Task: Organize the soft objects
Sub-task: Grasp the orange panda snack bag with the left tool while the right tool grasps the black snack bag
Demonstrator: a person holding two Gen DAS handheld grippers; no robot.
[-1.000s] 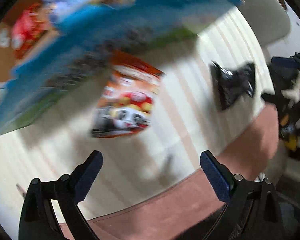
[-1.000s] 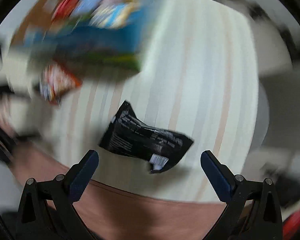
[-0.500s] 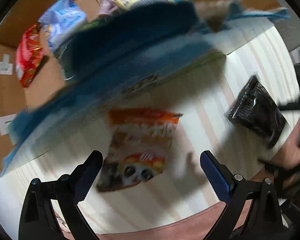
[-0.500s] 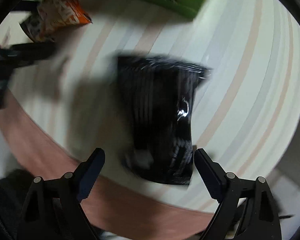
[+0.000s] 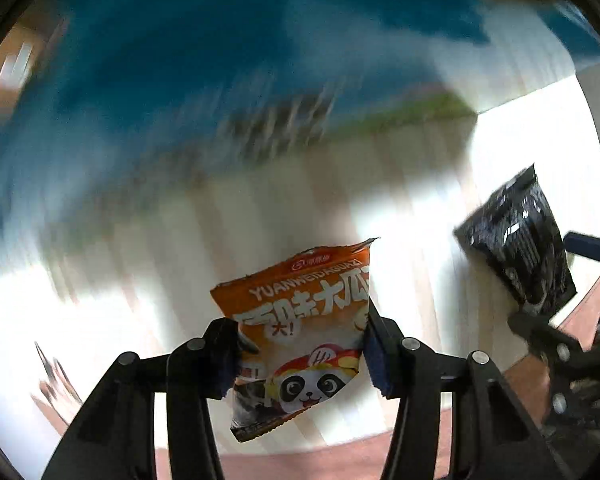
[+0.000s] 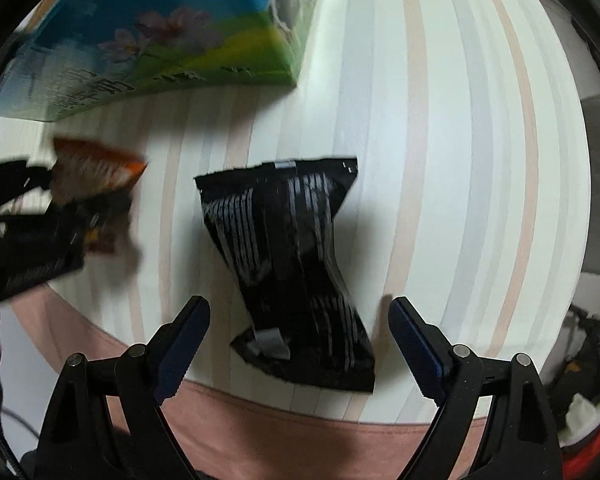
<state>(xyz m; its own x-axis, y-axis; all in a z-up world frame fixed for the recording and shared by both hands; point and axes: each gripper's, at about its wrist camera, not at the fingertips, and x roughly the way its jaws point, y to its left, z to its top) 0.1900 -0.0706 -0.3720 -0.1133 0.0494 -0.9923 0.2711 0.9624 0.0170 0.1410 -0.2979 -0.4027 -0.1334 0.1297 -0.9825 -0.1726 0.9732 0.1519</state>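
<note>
Listing what I see from my two wrist cameras: item one, my left gripper (image 5: 300, 354), jaws closing, both blue pads pressed against the sides of an orange snack packet (image 5: 306, 336) printed with a panda, the packet standing up between the fingers above the striped tablecloth (image 5: 148, 264). Item two, a black snack packet (image 6: 296, 272), lying flat on the same cloth near its pink edge band (image 6: 284, 424). Item three, my right gripper (image 6: 300, 344), jaws wide, one finger on either side of the black packet's lower end, pads apart from it. Item four, a blue and green printed carton (image 6: 160, 36), standing on the cloth beyond both packets, badly blurred in the left view. From the right view the orange packet shows at the left, blurred, beside the left gripper's dark frame.
</note>
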